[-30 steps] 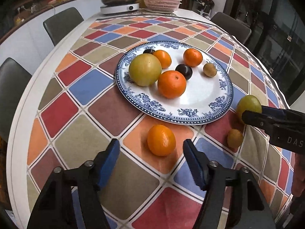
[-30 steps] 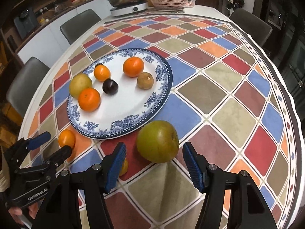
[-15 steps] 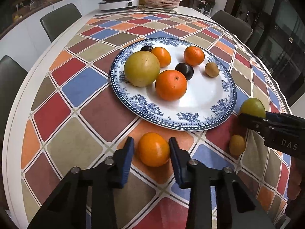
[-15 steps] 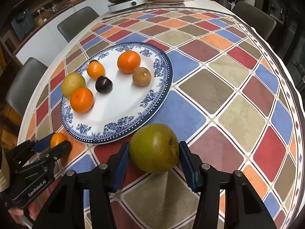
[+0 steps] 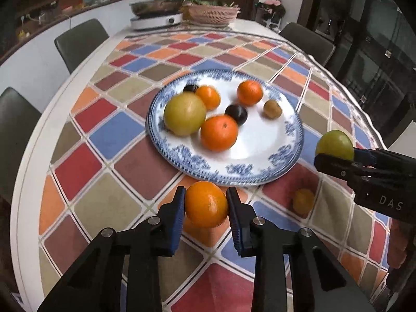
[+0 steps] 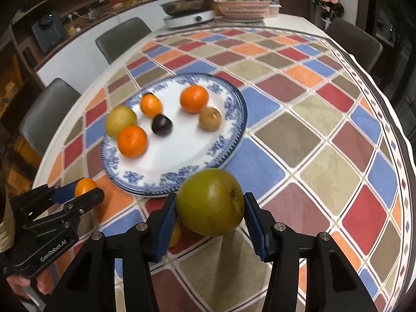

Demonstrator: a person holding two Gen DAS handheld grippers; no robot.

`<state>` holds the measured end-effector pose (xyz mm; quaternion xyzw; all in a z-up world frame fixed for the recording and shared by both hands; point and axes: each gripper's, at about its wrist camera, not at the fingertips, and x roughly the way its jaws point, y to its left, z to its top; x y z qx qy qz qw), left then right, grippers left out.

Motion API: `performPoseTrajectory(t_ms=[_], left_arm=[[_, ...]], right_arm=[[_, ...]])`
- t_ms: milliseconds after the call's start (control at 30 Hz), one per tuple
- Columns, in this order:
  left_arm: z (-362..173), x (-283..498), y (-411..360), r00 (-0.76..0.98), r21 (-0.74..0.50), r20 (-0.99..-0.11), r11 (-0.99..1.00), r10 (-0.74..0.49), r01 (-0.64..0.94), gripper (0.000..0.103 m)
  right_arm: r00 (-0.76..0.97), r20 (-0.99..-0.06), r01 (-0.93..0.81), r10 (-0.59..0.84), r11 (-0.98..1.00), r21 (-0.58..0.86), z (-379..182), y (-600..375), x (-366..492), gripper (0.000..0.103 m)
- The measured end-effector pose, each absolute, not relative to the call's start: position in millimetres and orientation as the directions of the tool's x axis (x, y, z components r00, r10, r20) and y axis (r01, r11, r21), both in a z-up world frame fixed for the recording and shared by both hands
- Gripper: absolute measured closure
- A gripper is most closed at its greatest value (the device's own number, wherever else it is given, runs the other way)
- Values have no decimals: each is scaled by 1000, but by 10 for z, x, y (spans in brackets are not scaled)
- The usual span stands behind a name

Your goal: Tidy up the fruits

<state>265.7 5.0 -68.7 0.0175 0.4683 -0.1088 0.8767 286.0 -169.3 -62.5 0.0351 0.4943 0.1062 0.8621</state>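
My left gripper [image 5: 206, 205] is shut on an orange [image 5: 206, 204] and holds it above the tablecloth, just short of the near rim of the blue-and-white plate [image 5: 260, 140]. My right gripper [image 6: 211, 208] is shut on a large green apple [image 6: 211, 205], lifted near the plate's right front rim [image 6: 228, 140]. The plate holds several fruits: a yellow-green apple [image 5: 184, 114], oranges [image 5: 219, 132], a dark plum [image 5: 236, 113] and a brown kiwi-like fruit [image 5: 272, 108]. A small yellow fruit [image 5: 303, 200] lies on the cloth between the grippers.
The round table has a colourful diamond-patterned cloth [image 5: 117, 135]. At its far end stand a hot-pot cooker [image 5: 156, 13] and a pink basket [image 5: 212, 14]. Dark chairs [image 5: 80, 39] surround the table.
Both grippers closed on their fruit and lifted it off the cloth: the left on the orange, the right on the green apple. Both moved up and slightly towards the plate.
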Motion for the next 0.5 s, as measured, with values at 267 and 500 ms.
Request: performPoseTrajectory(t_ms=[267, 500], left_arm=[[-448, 2821, -23, 580, -45, -793, 967, -187, 251, 72], [-342, 3140, -77, 588, -25, -783, 956, -201, 293, 72]], right_arm=[[529, -812, -224, 246, 964, 146, -376, -1646, 2966, 52], [511, -816, -268, 271, 952, 148, -351, -1576, 3207, 52]])
